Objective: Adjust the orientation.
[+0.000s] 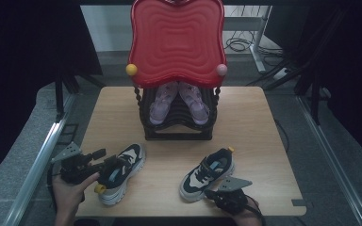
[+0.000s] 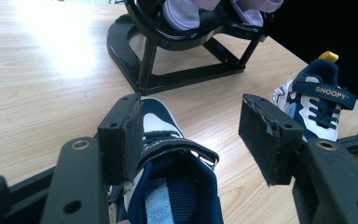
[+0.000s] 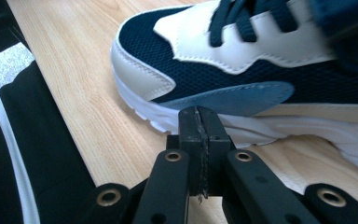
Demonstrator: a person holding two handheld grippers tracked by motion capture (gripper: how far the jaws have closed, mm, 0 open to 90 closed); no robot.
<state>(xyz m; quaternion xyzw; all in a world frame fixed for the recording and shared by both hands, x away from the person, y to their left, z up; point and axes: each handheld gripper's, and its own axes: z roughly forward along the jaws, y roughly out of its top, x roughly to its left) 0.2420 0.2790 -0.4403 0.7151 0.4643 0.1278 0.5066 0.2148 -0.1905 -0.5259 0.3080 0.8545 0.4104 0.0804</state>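
Two navy and white sneakers lie on the wooden table [image 1: 259,132]. The left sneaker [image 1: 122,172] [image 2: 172,186] has its heel end between the jaws of my left gripper [image 1: 104,159] [image 2: 193,135]. Those jaws stand wide open, the shoe's collar lies close to the left pad [image 2: 128,135], and the right pad [image 2: 265,140] is well apart from it. The right sneaker [image 1: 207,173] [image 3: 242,60], marked SNOOPY [image 2: 319,102], lies at the front right. My right gripper [image 1: 214,193] [image 3: 199,130] is shut on nothing, with its tips right at the white sole by the toe.
A black shoe rack [image 1: 176,132] [image 2: 177,74] with a red wavy back [image 1: 176,40] stands at the table's far middle and holds a pair of lilac shoes [image 1: 176,101] [image 2: 182,11]. Dark trousers with a white stripe [image 3: 37,163] border the near edge.
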